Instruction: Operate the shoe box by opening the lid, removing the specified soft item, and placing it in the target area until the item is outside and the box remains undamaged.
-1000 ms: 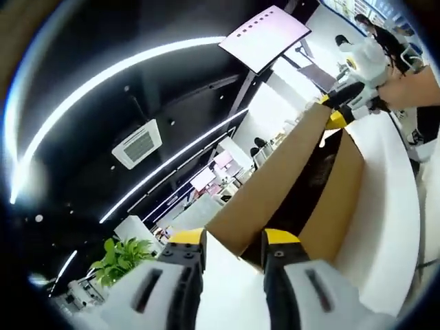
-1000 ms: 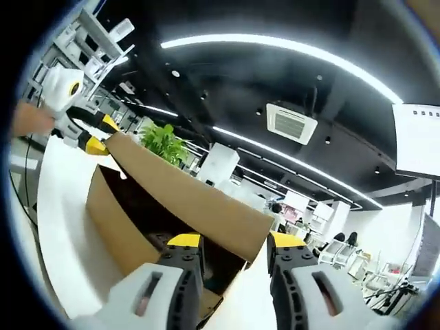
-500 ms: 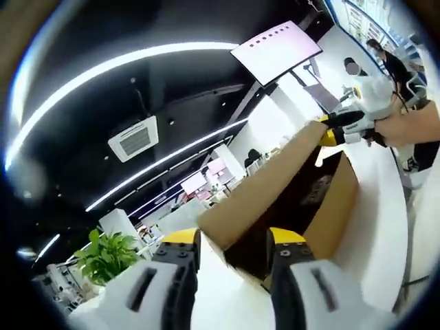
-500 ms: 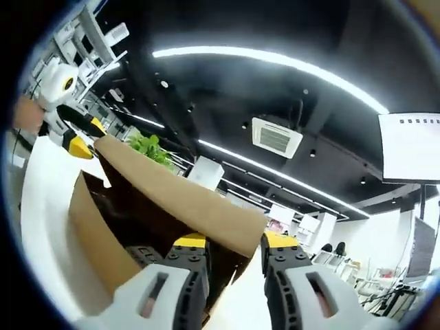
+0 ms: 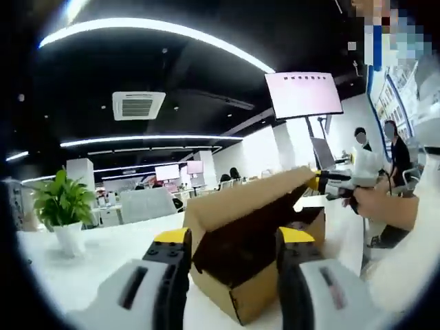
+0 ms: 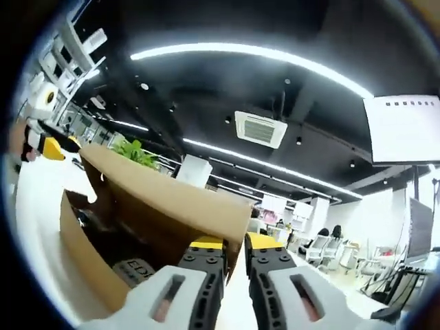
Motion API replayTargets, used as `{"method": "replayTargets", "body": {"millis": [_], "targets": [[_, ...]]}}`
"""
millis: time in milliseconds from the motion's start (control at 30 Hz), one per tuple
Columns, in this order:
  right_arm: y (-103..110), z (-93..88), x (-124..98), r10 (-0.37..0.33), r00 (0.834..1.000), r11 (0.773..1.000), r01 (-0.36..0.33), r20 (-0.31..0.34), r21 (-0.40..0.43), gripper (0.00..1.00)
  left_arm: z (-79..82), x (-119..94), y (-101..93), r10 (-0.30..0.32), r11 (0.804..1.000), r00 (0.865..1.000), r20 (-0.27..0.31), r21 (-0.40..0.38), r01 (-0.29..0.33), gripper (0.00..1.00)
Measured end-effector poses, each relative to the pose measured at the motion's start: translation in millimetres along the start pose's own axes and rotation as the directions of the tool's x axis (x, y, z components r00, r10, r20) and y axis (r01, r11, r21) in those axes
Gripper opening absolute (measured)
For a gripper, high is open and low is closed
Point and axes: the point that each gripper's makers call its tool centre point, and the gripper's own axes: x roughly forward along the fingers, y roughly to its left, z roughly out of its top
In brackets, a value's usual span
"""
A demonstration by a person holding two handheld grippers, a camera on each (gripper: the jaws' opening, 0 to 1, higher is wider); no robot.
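A brown cardboard shoe box (image 5: 237, 299) stands on a white table (image 5: 82, 268) with its lid (image 5: 247, 199) raised at a slant. My left gripper (image 5: 234, 240) is open, its jaws wide apart at the lid's near corner. My right gripper (image 5: 328, 183) holds the lid's far corner. In the right gripper view my right gripper (image 6: 236, 244) is shut on the lid (image 6: 172, 196) corner, and the left gripper (image 6: 47, 148) sits just off the far end. The box (image 6: 82, 261) inside is dark, with a dark printed item (image 6: 137, 265) partly hidden.
A potted plant (image 5: 62, 199) stands on the table at the left. A hand (image 5: 381, 206) holds the right gripper at the table's right side. People stand beyond it. A hanging screen (image 5: 302, 93) and office desks lie behind.
The right gripper's jaws have closed onto the lid corner. Both cameras have tilted down toward level, and the lid stands higher. The left jaws have spread slightly.
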Motion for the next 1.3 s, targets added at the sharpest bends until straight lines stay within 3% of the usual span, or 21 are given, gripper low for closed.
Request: {"method": "replayTargets", "body": {"millis": [67,167,267,367,433,467,500,533,633,667,767,800,867,933,967,1033,1067,1133,1167,1233,1300], "targets": [[-4.1,-0.4,1.2,-0.018,1.0,0.995,0.019,-0.012,0.102,0.03,-1.6,-1.9,1.1,-0.008,1.0,1.0,-0.012,0.006,0.008,0.49],[-5.8,1.4,4.0,-0.002,1.0,0.978,0.003,-0.004,0.21,0.02,-3.3,-5.9,2.8,-0.027,0.999,0.999,-0.042,0.035,0.029,0.38],[-8.1,1.8,5.8,-0.018,1.0,0.985,0.018,0.002,0.172,0.02,-10.7,-6.0,0.0,-0.069,0.994,0.991,-0.113,0.072,0.077,0.39],[-8.0,1.8,6.2,-0.032,0.999,0.988,0.032,-0.003,0.151,0.02,-16.5,-4.9,-3.1,-0.106,0.977,0.981,-0.162,0.166,0.133,0.3],[-8.0,2.5,6.5,-0.035,0.999,0.989,0.035,-0.001,0.144,0.02,-11.8,-0.3,2.3,-0.101,0.963,0.987,-0.125,0.238,0.129,0.27],[-6.8,2.9,6.3,-0.031,1.0,0.987,0.031,-0.004,0.16,0.05,-18.3,0.1,-2.6,-0.154,0.958,0.974,-0.165,0.218,0.188,0.28],[-6.4,3.5,6.6,-0.028,1.0,0.986,0.028,-0.004,0.163,0.07,-22.3,0.2,-3.5,-0.163,0.961,0.966,-0.199,0.189,0.201,0.29],[-6.1,5.8,6.6,-0.03,1.0,0.986,0.029,0.004,0.166,0.09,-24.6,1.1,-6.8,-0.19,0.951,0.954,-0.23,0.2,0.238,0.29],[-7.5,13.5,7.5,-0.052,0.998,0.992,0.049,0.019,0.118,0.06,-24.4,4.7,-11.8,-0.228,0.923,0.941,-0.25,0.251,0.29,0.29],[-7.6,13.7,9.3,-0.057,0.998,0.992,0.055,0.011,0.111,0.06,-26.6,4.5,-15.4,-0.258,0.911,0.927,-0.27,0.25,0.327,0.28],[-9.5,13.4,15.0,-0.055,0.998,0.99,0.052,0.018,0.13,0.06,-31.7,8.1,-17.8,-0.305,0.903,0.898,-0.317,0.205,0.379,0.29],[-9.3,12.5,16.0,-0.055,0.998,0.99,0.053,0.015,0.128,0.04,-30.3,11.7,-14.6,-0.287,0.906,0.906,-0.313,0.218,0.362,0.29],[-13.1,9.9,17.7,-0.078,0.997,0.995,0.077,0.007,0.067,0.02,-38.1,13.5,-16.3,-0.301,0.879,0.878,-0.372,0.248,0.407,0.29],[-9.8,9.6,18.7,-0.064,0.998,0.995,0.063,0.008,0.073,0.02,-41.1,15.9,-19.6,-0.312,0.871,0.866,-0.391,0.247,0.425,0.3],[-9.9,10.9,18.4,-0.069,0.998,0.995,0.068,0.012,0.068,0.03,-44.4,16.4,-22.4,-0.323,0.865,0.852,-0.412,0.238,0.442,0.29],[-9.1,12.9,20.3,-0.067,0.998,0.996,0.066,0.01,0.051,0.1,-47.0,18.1,-23.9,-0.324,0.864,0.844,-0.427,0.23,0.448,0.29],[-8.7,13.5,21.1,-0.065,0.998,0.997,0.064,0.01,0.042,0.11,-50.7,17.2,-24.5,-0.326,0.854,0.831,-0.45,0.235,0.463,0.3],[-6.9,16.0,23.9,-0.053,0.998,0.999,0.053,0.021,-0.012,0.07,-54.9,18.7,-25.3,-0.328,0.841,0.818,-0.473,0.248,0.481,0.3],[-8.7,14.6,24.0,-0.073,0.997,0.997,0.073,0.018,-0.005,0.06,-58.4,18.6,-26.7,-0.334,0.834,0.803,-0.494,0.242,0.496,0.3],[-14.3,15.4,24.6,-0.086,0.996,0.995,0.087,0.018,-0.04,0.02,-61.5,21.4,-24.8,-0.322,0.832,0.795,-0.515,0.247,0.497,0.3],[-13.1,16.1,26.2,-0.06,0.998,0.998,0.059,0.017,0.027,0.02,-61.9,23.3,-25.4,-0.33,0.828,0.783,-0.527,0.237,0.509,0.28]]}}
